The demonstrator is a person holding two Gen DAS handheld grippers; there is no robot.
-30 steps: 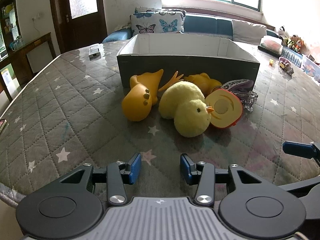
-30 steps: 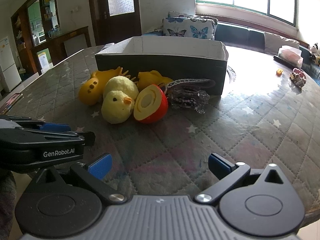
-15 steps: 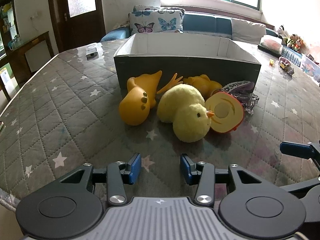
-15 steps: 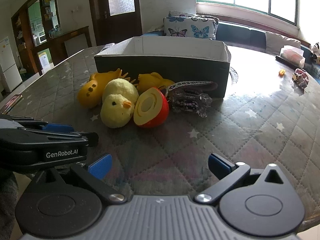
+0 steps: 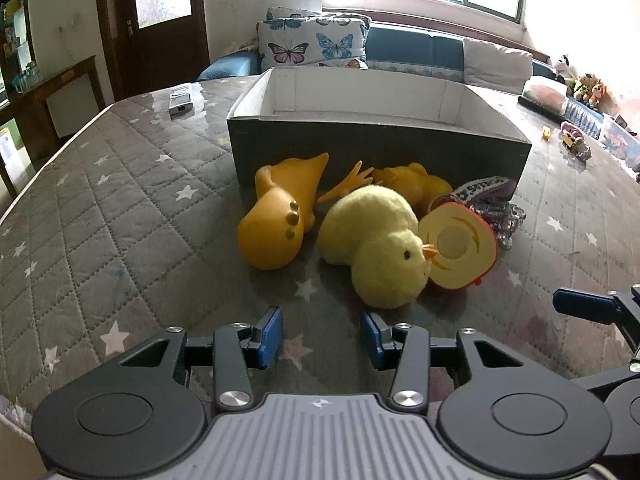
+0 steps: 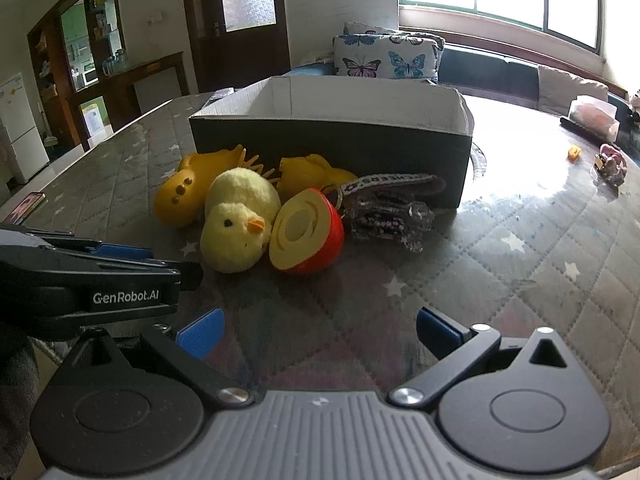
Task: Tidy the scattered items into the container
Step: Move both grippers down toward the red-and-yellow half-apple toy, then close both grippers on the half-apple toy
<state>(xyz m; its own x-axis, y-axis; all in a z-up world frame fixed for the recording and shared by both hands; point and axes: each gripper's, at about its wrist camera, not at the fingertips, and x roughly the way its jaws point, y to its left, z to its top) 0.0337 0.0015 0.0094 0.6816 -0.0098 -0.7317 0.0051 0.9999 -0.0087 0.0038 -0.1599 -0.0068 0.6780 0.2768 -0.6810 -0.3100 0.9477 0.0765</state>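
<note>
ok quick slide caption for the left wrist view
Open hand-held gripper faces plush chick and toys before the box.

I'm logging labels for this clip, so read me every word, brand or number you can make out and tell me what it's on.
"GenRobot.AI": white lettering on the side of the left gripper, seen from the right wrist camera.
Strap of the keychain beside the box: printed letters, too blurred and tilted to read.
Nothing else carries readable text.
</note>
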